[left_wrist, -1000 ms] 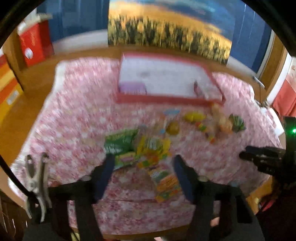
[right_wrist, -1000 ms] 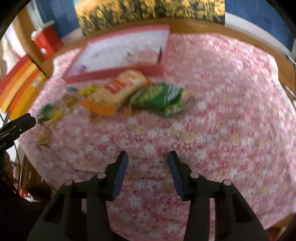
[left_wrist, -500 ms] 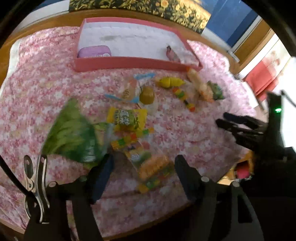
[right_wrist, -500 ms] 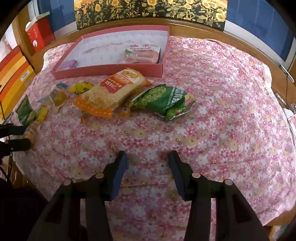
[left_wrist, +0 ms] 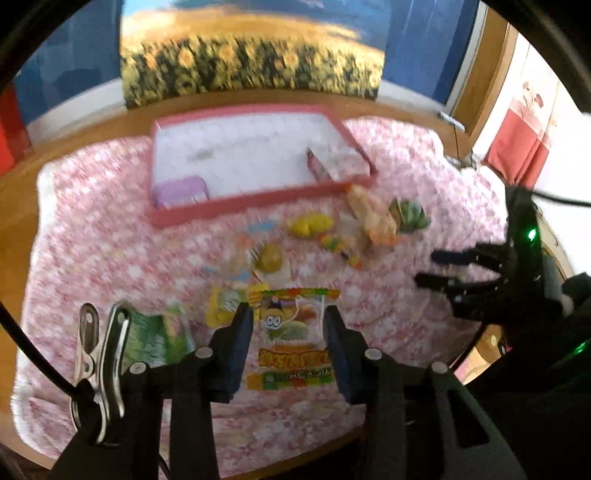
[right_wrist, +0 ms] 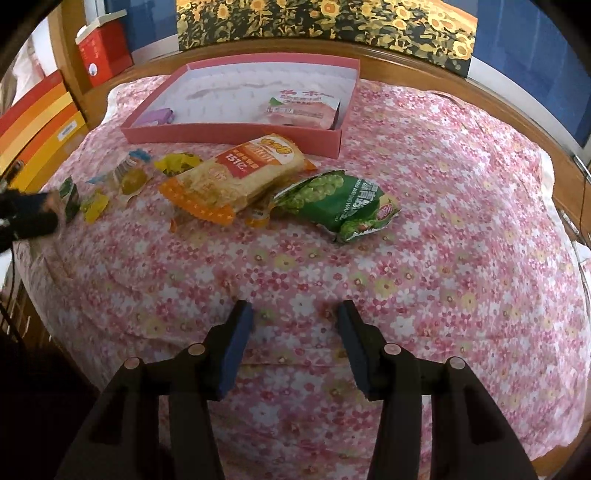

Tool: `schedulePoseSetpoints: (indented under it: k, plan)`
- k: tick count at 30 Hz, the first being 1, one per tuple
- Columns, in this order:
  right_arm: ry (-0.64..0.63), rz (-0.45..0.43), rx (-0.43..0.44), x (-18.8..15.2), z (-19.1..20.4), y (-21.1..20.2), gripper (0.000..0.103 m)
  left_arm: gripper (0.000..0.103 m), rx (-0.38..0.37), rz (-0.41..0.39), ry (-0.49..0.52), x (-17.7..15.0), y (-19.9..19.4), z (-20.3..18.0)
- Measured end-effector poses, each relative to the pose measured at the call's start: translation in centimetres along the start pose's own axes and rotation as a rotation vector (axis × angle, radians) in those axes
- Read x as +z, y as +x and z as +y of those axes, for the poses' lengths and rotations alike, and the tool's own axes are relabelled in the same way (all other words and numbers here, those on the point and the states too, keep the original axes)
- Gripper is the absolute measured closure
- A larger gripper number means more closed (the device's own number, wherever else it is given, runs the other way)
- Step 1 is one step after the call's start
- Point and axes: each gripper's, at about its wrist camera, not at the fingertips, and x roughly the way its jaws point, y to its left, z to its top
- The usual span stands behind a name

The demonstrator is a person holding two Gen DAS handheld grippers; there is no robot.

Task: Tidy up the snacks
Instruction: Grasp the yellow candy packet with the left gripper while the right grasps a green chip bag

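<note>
My left gripper (left_wrist: 288,325) has an orange and yellow snack packet (left_wrist: 291,343) between its pads. The jaws are closing and both pads touch the packet's sides; it stays sharp while the table behind it blurs. Several small snacks lie beyond it, among them a green packet (left_wrist: 155,339) and a yellow sweet (left_wrist: 308,225). My right gripper (right_wrist: 295,317) hangs open over bare floral cloth, holding nothing. Ahead of it lie an orange cracker pack (right_wrist: 240,173) and a green pea bag (right_wrist: 340,203). The pink box (right_wrist: 229,133) at the back holds a pink packet (right_wrist: 299,107) and a purple item (right_wrist: 155,116).
A pink floral cloth (right_wrist: 443,221) covers the round wooden table. Red and orange cartons (right_wrist: 103,48) stand at the back left. A sunflower picture (right_wrist: 325,18) leans behind the box. A metal clip (left_wrist: 96,354) hangs beside my left fingers.
My left gripper's jaws have narrowed around the orange and yellow packet, which now stands squarely between them, and the view has tilted up. The right gripper has barely moved.
</note>
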Motion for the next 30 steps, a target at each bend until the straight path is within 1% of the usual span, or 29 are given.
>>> schedulePoseSetpoints:
  k: [4, 6, 10, 12, 13, 14, 15, 16, 18, 20, 21, 22, 23, 24, 27, 30]
  plan:
    - [-0.001, 0.003, 0.028, 0.1, -0.3, -0.1, 0.052, 0.062, 0.070, -0.101, -0.037, 0.3, -2.5, 1.3]
    - [0.013, 0.009, 0.067, 0.1, -1.1, -0.3, 0.052, 0.062, 0.088, -0.140, -0.065, 0.2, -3.8, 2.3]
    - [0.078, 0.036, 0.155, 0.5, -2.8, -0.3, 0.052, 0.062, 0.128, -0.166, -0.125, -0.8, -5.0, 4.1]
    - [0.090, 0.049, 0.164, 1.1, -3.2, -0.3, 0.052, 0.062, 0.140, -0.175, -0.160, -1.3, -5.5, 5.0]
    - [0.108, 0.039, 0.148, 1.5, -3.5, -0.4, 0.052, 0.062, 0.145, -0.180, -0.177, -1.5, -5.7, 5.4]
    - [0.138, 0.009, 0.132, 1.9, -4.0, -0.6, 0.052, 0.062, 0.149, -0.185, -0.193, -1.7, -6.0, 5.7]
    - [0.174, -0.021, 0.128, 2.2, -4.5, -0.8, 0.048, 0.062, 0.151, -0.188, -0.204, -1.8, -6.0, 5.9]
    - [0.223, -0.046, 0.135, 2.5, -5.2, -0.9, 0.043, 0.062, 0.153, -0.190, -0.216, -2.0, -6.2, 6.2]
    - [0.344, -0.080, 0.184, 3.1, -6.7, -0.9, 0.040, 0.062, 0.158, -0.186, -0.234, -2.2, -6.2, 6.7]
    - [0.448, -0.093, 0.244, 3.7, -7.8, -0.4, 0.040, 0.062, 0.163, -0.181, -0.238, -2.4, -6.2, 6.8]
    - [0.464, -0.088, 0.263, 3.9, -8.0, -0.2, 0.040, 0.062, 0.165, -0.181, -0.238, -2.5, -6.2, 6.8]
    - [0.465, -0.080, 0.263, 4.2, -8.0, 0.1, 0.040, 0.062, 0.165, -0.182, -0.236, -2.5, -6.1, 6.8]
    - [0.457, -0.068, 0.251, 4.5, -8.1, 0.4, 0.042, 0.062, 0.165, -0.182, -0.237, -2.5, -6.1, 6.8]
    - [0.455, -0.060, 0.242, 4.6, -7.8, 0.8, 0.053, 0.062, 0.165, -0.183, -0.238, -2.5, -6.1, 6.8]
    - [0.458, -0.066, 0.234, 4.7, -7.5, 1.2, 0.055, 0.062, 0.167, -0.191, -0.238, -2.4, -6.0, 6.9]
    - [0.393, -0.082, 0.196, 4.7, -6.8, 0.8, 0.058, 0.062, 0.155, -0.199, -0.230, -1.8, -5.7, 6.9]
